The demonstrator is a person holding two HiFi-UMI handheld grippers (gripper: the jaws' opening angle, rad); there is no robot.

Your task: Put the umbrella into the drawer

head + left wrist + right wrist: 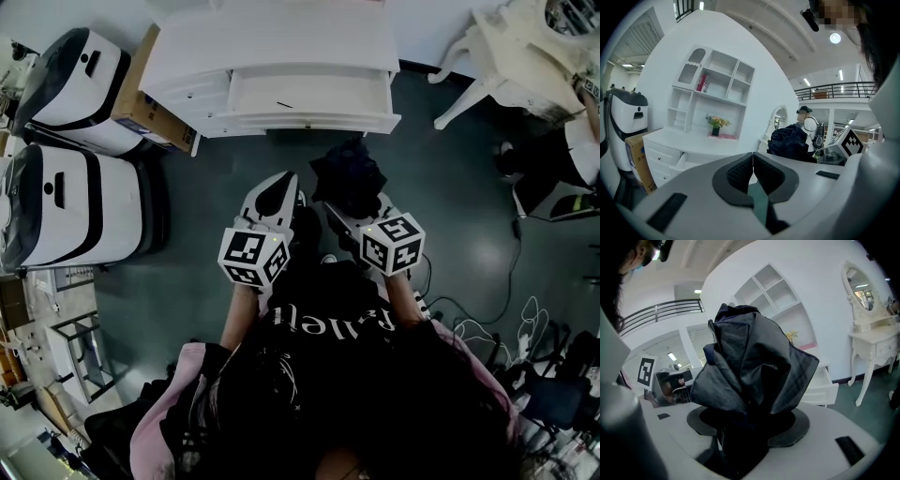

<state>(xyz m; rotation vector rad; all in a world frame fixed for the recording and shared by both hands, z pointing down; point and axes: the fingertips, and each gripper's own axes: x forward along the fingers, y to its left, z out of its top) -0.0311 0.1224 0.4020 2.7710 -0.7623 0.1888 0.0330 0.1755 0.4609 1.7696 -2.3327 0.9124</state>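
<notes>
A folded dark navy umbrella stands up between the jaws of my right gripper, which is shut on it. From the head view the umbrella sits just in front of the right gripper, over the dark floor. The white dresser's drawer is pulled out, with a small dark thing inside. My left gripper hangs beside the right one, shut with nothing in it; its pads touch. The umbrella shows to its right.
The white dresser stands straight ahead. Two white and black machines and a cardboard box are to the left. A white ornate table stands at the right. Cables lie on the floor at the right.
</notes>
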